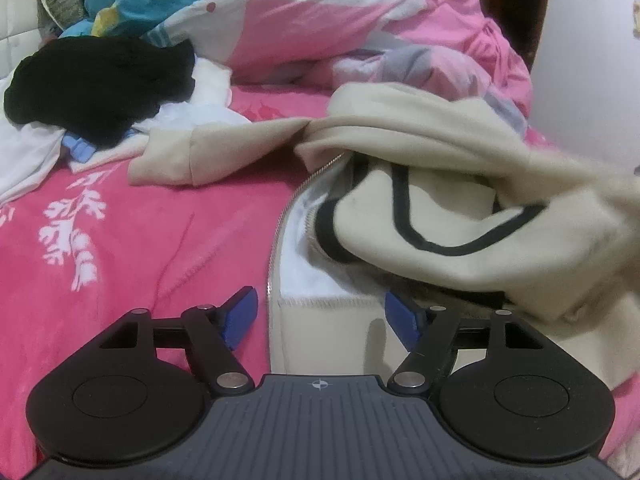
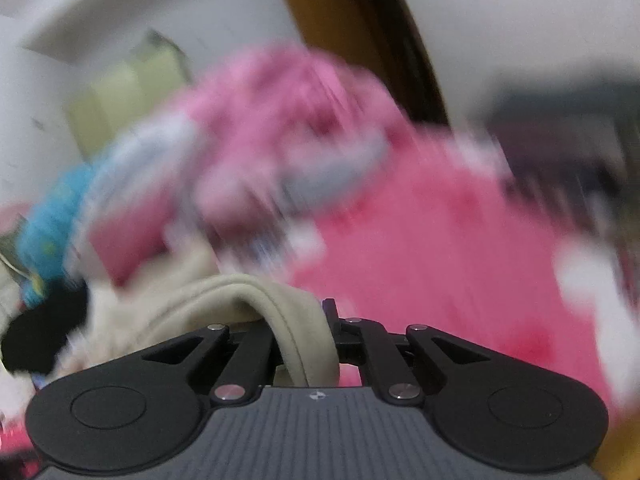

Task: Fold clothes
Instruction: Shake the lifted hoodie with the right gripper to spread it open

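A pink floral bedspread (image 1: 120,248) fills the frame, the cream zip-up hoodie (image 1: 460,208) heaped at right centre, its hem between the spread left gripper (image 1: 320,322), while the right gripper (image 2: 304,332) pinches a cream fold.

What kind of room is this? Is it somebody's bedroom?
Most likely a bedroom. There's a bed with a pink sheet, a rumpled pink quilt piled at the back, and clothes lying on it, like a cream hoodie and a black garment.
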`<state>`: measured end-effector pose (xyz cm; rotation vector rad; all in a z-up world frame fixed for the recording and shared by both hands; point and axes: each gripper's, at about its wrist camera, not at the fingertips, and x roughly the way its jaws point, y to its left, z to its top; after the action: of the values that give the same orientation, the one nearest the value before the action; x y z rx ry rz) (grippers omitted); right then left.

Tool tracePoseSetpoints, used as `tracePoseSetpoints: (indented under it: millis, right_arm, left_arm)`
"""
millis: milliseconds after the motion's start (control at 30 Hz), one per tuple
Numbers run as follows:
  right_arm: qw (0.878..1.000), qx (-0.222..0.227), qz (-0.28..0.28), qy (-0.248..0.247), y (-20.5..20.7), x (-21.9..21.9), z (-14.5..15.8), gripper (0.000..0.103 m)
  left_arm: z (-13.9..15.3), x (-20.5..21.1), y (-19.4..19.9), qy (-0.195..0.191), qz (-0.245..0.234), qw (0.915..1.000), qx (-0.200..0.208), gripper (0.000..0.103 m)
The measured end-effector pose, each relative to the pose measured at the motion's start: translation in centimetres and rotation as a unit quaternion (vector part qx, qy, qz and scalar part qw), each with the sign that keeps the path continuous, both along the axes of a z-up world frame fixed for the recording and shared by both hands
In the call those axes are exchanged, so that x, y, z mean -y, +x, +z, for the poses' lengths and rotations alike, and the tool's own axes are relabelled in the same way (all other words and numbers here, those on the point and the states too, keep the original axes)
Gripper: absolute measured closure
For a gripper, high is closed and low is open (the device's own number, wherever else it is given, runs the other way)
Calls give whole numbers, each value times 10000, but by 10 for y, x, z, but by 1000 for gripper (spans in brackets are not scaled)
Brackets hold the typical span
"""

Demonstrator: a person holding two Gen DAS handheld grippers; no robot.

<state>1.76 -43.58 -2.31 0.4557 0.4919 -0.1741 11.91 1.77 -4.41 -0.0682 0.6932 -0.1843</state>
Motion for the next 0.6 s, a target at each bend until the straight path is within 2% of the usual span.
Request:
tracePoseSetpoints:
  millis: [33, 67, 100, 133, 200, 333, 433, 500, 600]
  right_arm:
    - [9993, -373, 51, 57, -1, 2, -21, 93]
    - [9983, -580, 82, 47, -4, 0, -34, 84]
    - [9973, -724, 114, 5, -8, -2, -44, 80]
    - [9978, -626, 152, -157, -14, -6, -43, 77]
    - [9971, -427, 254, -575, -27, -11, -28, 51]
    - [9874, -9, 482, -1505, -50, -20, 19, 44]
    - [9799, 481, 565, -1851, -56, -29, 56, 43]
    - [9744, 797, 732, -1969, -47, -43, 77, 43]
    - [9577, 1255, 1459, -2139, -13, -84, 105, 42]
  left_arm:
    - [0, 1, -2, 64, 3, 10000, -6, 28]
    - [0, 2, -4, 143, 18, 9999, 11, 27]
    - [1, 2, -5, 222, 32, 9997, 28, 24]
    - [2, 2, -7, 299, 52, 9995, 60, 22]
    - [5, 2, -10, 428, 104, 9989, 179, 20]
    - [9, -1, -8, 449, 179, 9982, 362, 19]
    - [9, 1, -2, 520, 213, 9974, 446, 19]
    - [8, 1, 4, 513, 225, 9973, 480, 19]
    - [2, -1, 10, 503, 280, 9966, 586, 21]
